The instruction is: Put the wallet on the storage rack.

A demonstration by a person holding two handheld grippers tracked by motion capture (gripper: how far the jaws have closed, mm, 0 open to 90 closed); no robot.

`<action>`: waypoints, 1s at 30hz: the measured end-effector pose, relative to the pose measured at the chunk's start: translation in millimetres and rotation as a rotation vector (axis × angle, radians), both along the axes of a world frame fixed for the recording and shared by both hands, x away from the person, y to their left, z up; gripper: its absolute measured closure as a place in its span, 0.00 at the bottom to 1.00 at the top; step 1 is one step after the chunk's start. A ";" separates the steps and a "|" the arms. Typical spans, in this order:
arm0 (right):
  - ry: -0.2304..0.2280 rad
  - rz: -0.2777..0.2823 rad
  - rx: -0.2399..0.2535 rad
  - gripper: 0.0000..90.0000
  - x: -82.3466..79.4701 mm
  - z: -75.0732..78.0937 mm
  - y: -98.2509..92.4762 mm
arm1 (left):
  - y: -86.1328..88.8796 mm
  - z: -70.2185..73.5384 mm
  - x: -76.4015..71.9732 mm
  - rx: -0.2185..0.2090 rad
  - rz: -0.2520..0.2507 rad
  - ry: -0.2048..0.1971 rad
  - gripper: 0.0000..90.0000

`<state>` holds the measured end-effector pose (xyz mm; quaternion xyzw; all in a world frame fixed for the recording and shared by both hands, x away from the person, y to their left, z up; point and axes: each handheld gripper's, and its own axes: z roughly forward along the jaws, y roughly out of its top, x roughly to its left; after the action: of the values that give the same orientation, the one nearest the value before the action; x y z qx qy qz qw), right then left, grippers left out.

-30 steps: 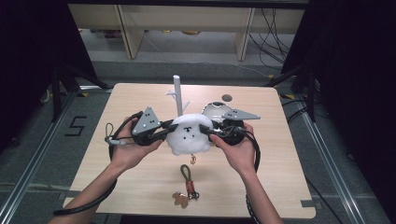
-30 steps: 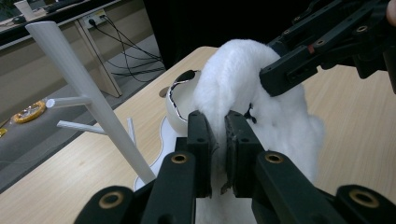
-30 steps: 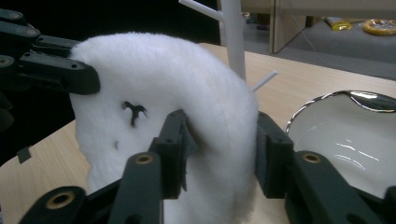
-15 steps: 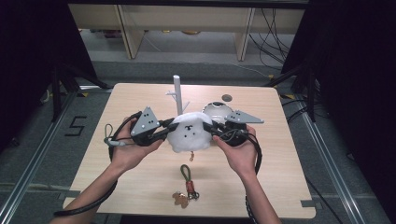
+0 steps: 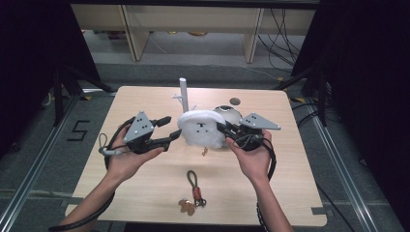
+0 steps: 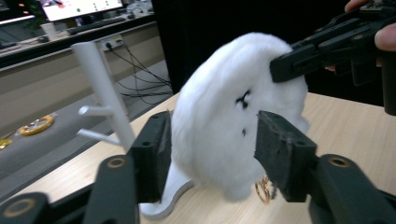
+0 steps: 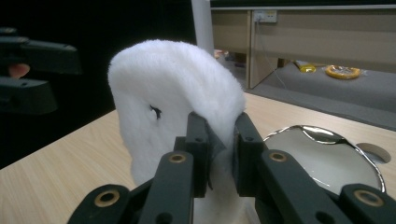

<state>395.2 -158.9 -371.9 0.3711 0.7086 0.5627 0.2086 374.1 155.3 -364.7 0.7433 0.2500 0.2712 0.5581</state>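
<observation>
Hanging mid-table, the white plush (image 5: 202, 128) is clamped at 3 o'clock by the right tool (image 5: 226, 129); left tool (image 5: 170, 130) gapes at 9, seemingly clear, with bare table (image 5: 290, 193) toward 6.

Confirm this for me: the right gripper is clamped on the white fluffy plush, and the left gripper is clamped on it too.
Half right. The right gripper is clamped on the white fluffy plush, as the right gripper view shows. But the left gripper is not clamped on it: in the left gripper view its jaws stand open, apart on either side of the plush.
</observation>
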 end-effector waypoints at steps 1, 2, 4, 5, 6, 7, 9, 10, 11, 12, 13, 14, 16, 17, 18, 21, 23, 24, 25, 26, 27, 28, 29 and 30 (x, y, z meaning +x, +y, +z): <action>0.000 0.000 0.000 0.89 0.0 0.0 0.0 | 0.0 0.0 0.0 0.000 0.000 0.000 0.46; 0.006 -0.002 0.004 0.89 -0.2 0.8 -1.0 | 5.7 -3.2 -3.3 -0.012 0.012 0.003 0.46; -0.005 -0.016 0.003 0.89 0.7 2.9 -4.6 | 19.0 -10.9 -10.4 -0.042 0.044 0.014 0.43; -0.005 -0.016 0.003 0.89 0.7 2.9 -4.6 | 19.0 -10.9 -10.4 -0.042 0.044 0.014 0.43; -0.004 -0.024 0.007 0.89 0.5 3.5 -5.4 | 25.0 -15.0 -13.1 -0.049 0.053 0.018 0.43; 0.001 -0.024 0.009 0.89 0.4 4.9 -6.9 | 28.7 -17.6 -14.7 -0.050 0.057 0.025 0.42; -0.007 -0.031 0.008 0.89 0.8 6.1 -8.7 | 37.4 -25.9 -18.5 -0.064 0.063 0.053 0.41; -0.017 -0.039 0.010 0.89 1.4 7.8 -11.2 | 44.7 -35.4 -22.7 -0.091 0.077 0.087 0.41; -0.017 -0.039 0.010 0.89 1.4 7.8 -11.2 | 44.7 -35.4 -22.7 -0.091 0.077 0.087 0.41; -0.006 -0.041 0.018 0.89 1.7 9.7 -12.6 | 51.9 -45.4 -25.7 -0.099 0.100 0.099 0.40; -0.017 -0.048 0.014 0.89 2.7 10.0 -13.9 | 55.6 -50.6 -26.5 -0.096 0.112 0.100 0.40; -0.016 -0.048 0.022 0.89 2.8 10.7 -14.3 | 59.1 -56.1 -27.2 -0.092 0.127 0.099 0.40; -0.010 -0.062 0.032 0.89 2.7 12.5 -15.7 | 64.8 -67.8 -29.7 -0.107 0.158 0.123 0.40; -0.010 -0.062 0.032 0.89 2.7 12.5 -15.7 | 64.8 -67.8 -29.7 -0.107 0.158 0.123 0.40; -0.024 -0.065 0.027 0.89 4.7 14.1 -18.2 | 67.3 -73.6 -29.7 -0.108 0.159 0.123 0.40; -0.007 -0.079 0.032 0.89 4.4 17.2 -20.0 | 71.2 -89.3 -33.4 -0.094 0.185 0.157 0.40; -0.036 -0.075 0.027 0.89 7.4 19.7 -22.9 | 74.9 -102.4 -35.4 -0.094 0.203 0.173 0.40; -0.030 -0.076 0.036 0.89 7.2 20.7 -22.9 | 75.7 -106.1 -35.9 -0.093 0.206 0.177 0.40; -0.030 -0.076 0.036 0.89 7.2 20.7 -22.9 | 75.7 -106.1 -35.9 -0.093 0.206 0.177 0.40; -0.033 -0.082 0.035 0.89 8.2 21.9 -24.1 | 77.8 -112.8 -36.9 -0.086 0.213 0.180 0.40; -0.033 -0.082 0.035 0.89 8.2 21.9 -24.1 | 77.8 -112.8 -36.9 -0.086 0.213 0.180 0.40; -0.033 -0.095 0.029 0.89 9.4 22.7 -25.4 | 79.4 -119.3 -38.0 -0.084 0.216 0.178 0.40; -0.036 -0.092 0.036 0.89 10.1 23.0 -25.7 | 80.0 -122.3 -39.7 -0.084 0.225 0.188 0.40; -0.036 -0.092 0.036 0.89 10.1 23.0 -25.7 | 80.0 -122.3 -39.7 -0.084 0.225 0.188 0.40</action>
<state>405.4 -184.6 -348.9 0.3970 0.6765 0.5719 0.2402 334.4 235.3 -486.9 0.7088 0.3940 0.2506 0.5287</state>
